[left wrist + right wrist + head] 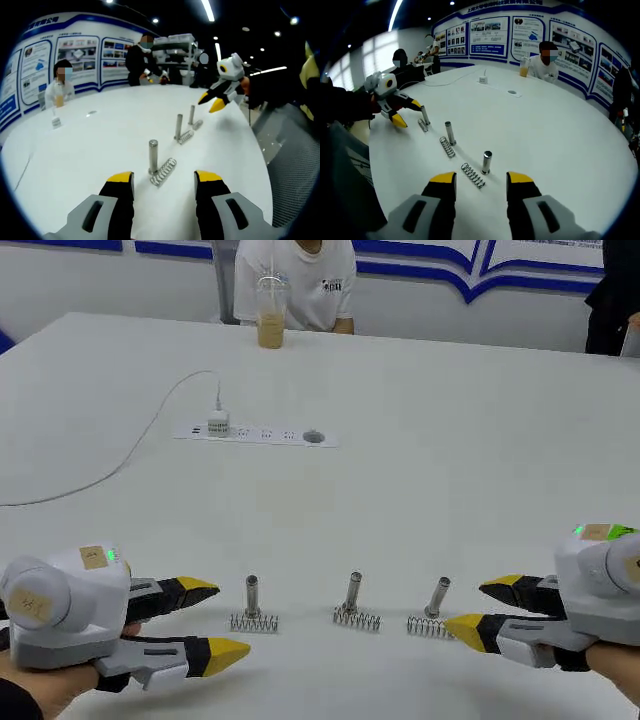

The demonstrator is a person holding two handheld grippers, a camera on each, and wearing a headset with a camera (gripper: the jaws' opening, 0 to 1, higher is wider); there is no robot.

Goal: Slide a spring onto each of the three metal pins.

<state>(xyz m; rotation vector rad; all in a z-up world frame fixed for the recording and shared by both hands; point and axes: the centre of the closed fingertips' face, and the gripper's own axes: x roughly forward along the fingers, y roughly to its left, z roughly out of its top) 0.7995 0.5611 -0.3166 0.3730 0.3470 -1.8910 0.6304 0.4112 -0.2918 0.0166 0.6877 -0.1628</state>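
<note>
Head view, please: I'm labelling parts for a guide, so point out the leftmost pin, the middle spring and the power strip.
leftmost pin (252,596), head view, middle of its upright shaft.
middle spring (357,619), head view, centre of its coils.
power strip (270,434), head view, bare white top face.

Office / corp showroom-type meeting rm. Big white oval surface (450,440), blue+white display boards (492,35) w/ photos & text along the walls, strip lights (207,10) in a dark ceiling. Power strip (255,433) w/ charger (218,422) + cable on the surface. Drink cup (271,315) in front of a seated person (322,285). More ppl standing (140,62) at the far side.
</note>
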